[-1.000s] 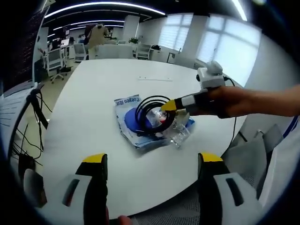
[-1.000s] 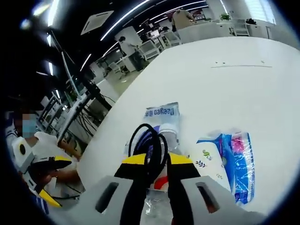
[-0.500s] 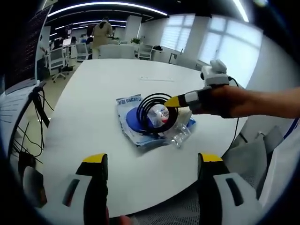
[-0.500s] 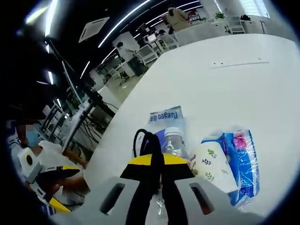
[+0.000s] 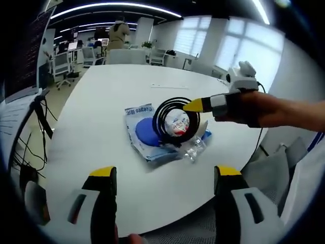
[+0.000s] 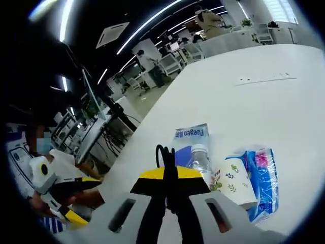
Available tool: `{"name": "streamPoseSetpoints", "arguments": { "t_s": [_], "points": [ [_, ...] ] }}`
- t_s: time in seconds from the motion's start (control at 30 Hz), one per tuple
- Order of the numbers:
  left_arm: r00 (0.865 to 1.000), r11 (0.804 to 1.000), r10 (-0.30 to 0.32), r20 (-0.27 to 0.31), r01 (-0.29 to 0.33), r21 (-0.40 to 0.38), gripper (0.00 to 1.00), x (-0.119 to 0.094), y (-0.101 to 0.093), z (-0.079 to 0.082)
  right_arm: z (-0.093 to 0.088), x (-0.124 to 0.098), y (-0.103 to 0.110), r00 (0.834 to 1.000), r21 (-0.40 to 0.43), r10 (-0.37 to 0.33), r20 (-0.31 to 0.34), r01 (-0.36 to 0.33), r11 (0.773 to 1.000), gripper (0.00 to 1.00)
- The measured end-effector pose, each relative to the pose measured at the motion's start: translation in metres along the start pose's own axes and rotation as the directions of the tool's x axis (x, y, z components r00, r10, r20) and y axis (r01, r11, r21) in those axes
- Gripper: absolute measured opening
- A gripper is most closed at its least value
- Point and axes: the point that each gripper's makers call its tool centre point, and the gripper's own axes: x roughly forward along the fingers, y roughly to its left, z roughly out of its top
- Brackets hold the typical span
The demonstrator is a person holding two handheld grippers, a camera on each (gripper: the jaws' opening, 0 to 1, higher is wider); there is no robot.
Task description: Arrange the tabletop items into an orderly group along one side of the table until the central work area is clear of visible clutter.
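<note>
Left gripper view: right gripper (image 5: 192, 105), yellow-tipped, entering from the right with jaws pinched on a coiled black cable (image 5: 172, 122), loop held clear above the pile and face-on to this camera. Right gripper view: same coil (image 6: 165, 156) seen edge-on, a thin dark strand rising between the closed yellow tips of the right gripper (image 6: 169, 174). Beneath the cable, on a round white table (image 5: 101, 127): flat blue-and-white plastic pouch (image 5: 143, 132), printed and glossy; clear plastic bottle (image 6: 199, 157), white-capped, lying with its long axis running away from the right gripper; paper cup (image 6: 231, 180), leaf-patterned, on its side just beside the bottle; blue-and-pink wrapped pack (image 6: 264, 175), crinkled film, touching the cup. Pile seated near the table's middle, well apart from any edge. Left gripper (image 5: 165, 178): jaws spread wide, holding nothing, hanging over the near rim, well short of the pile. Judged: cable due for setting down toward one side; right gripper far nearer the pile, left free for the remaining pieces.
</note>
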Motion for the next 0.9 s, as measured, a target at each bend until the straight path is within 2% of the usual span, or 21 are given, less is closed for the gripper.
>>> {"name": "streamPoseSetpoints", "arguments": {
  "t_s": [0.33, 0.7, 0.9],
  "points": [
    [1.000, 1.000, -0.010, -0.006, 0.010, 0.015, 0.80, 0.004, -0.009, 0.002, 0.021, -0.029, 0.004, 0.998, -0.016, 0.005, 0.061, -0.004, 1.000, 0.03],
    [1.000, 0.999, -0.027, -0.015, 0.027, 0.033, 0.80, 0.012, -0.021, 0.005, 0.039, -0.074, -0.025, 0.989, 0.009, -0.054, 0.139, 0.053, 0.999, 0.03],
    [0.999, 0.998, -0.033, -0.019, 0.034, 0.044, 0.80, 0.015, -0.029, 0.008, 0.050, -0.110, -0.049, 0.973, 0.045, -0.109, 0.205, 0.102, 0.994, 0.03]
  ]
}}
